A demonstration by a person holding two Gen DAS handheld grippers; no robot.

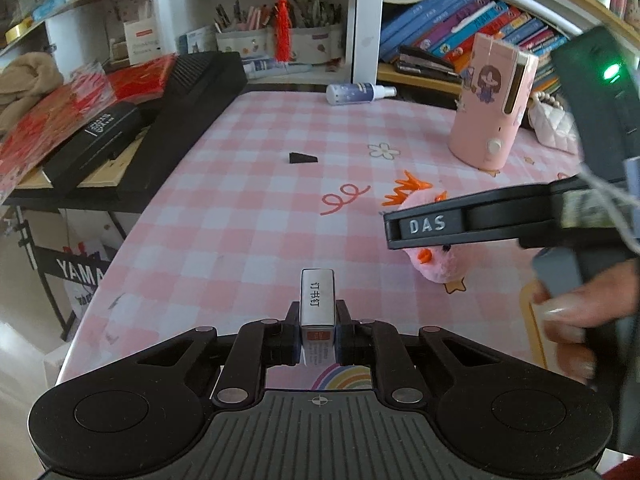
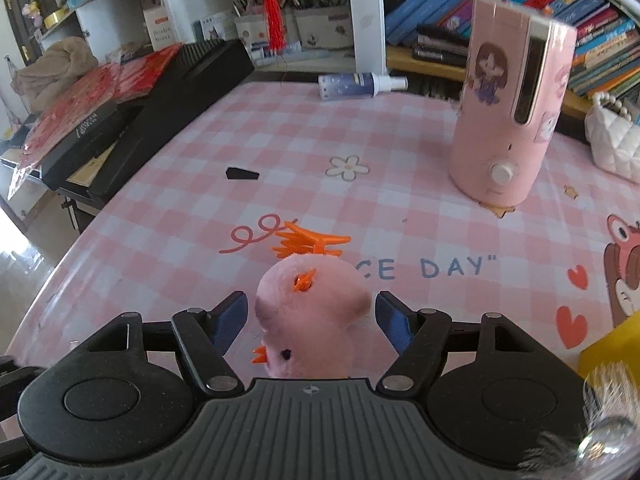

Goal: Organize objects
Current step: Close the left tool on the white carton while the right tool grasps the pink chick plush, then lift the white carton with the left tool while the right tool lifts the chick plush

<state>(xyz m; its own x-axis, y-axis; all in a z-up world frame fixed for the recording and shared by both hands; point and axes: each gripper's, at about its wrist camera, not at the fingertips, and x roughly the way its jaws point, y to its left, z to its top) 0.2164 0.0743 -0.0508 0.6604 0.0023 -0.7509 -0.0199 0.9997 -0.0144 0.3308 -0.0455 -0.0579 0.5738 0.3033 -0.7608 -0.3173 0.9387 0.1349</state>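
Note:
My left gripper [image 1: 318,326] is shut on a small silver staple box [image 1: 317,300] with Chinese print, held above the pink checked tablecloth [image 1: 248,216]. My right gripper [image 2: 310,318] is open, its blue pads on either side of a pink plush chick [image 2: 310,308] lying on the table, apart from it. The chick also shows in the left wrist view [image 1: 444,262], partly hidden under the right gripper's finger [image 1: 428,226]. An orange claw hair clip [image 2: 310,242] lies just beyond the chick.
A pink humidifier [image 2: 508,112] stands at the right back. A spray bottle [image 2: 356,85] lies at the far edge. A small black wedge [image 2: 242,174] lies mid-table. A black keyboard [image 1: 192,112] with boxes borders the left. A yellow object [image 2: 612,344] sits at the right.

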